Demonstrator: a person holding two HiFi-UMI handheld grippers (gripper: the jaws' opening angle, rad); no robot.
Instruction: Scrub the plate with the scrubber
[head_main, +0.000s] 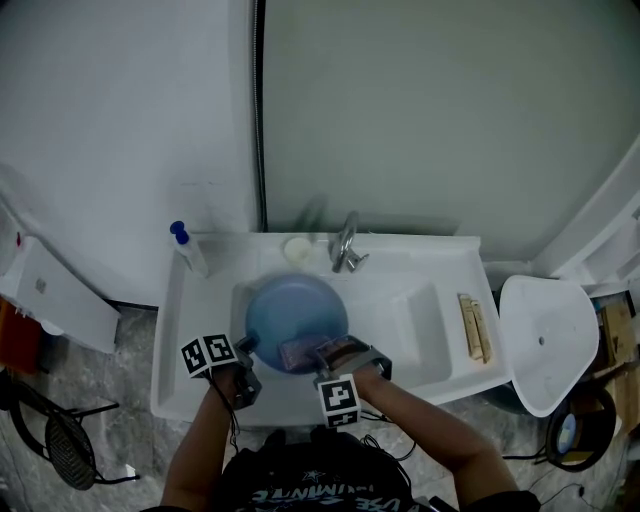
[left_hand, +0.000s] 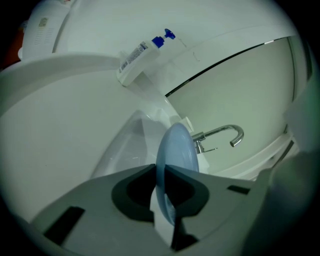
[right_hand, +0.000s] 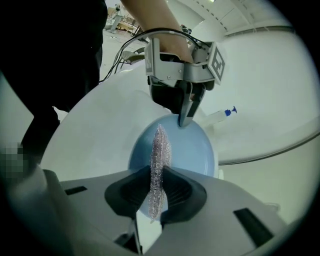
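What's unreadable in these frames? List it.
- Whether the scrubber touches the plate: the right gripper view sees the scrubber edge-on, and the head view is blurred there.
- The sink drain: head view, covered by the plate.
- The bottle label: left gripper view, too small.
- The sticks on the right ledge: head view, too small to identify.
- The plate's near rim: left gripper view, buried in the left claw.

Left gripper (head_main: 244, 347) jaws clamped, right gripper (head_main: 322, 352) jaws clamped, both angled downward

round blue plate (head_main: 295, 305) sits in the white sink basin (head_main: 440, 258), curved metal tap (head_main: 345, 245) right behind, plastic pump bottle (head_main: 189, 250) back-left
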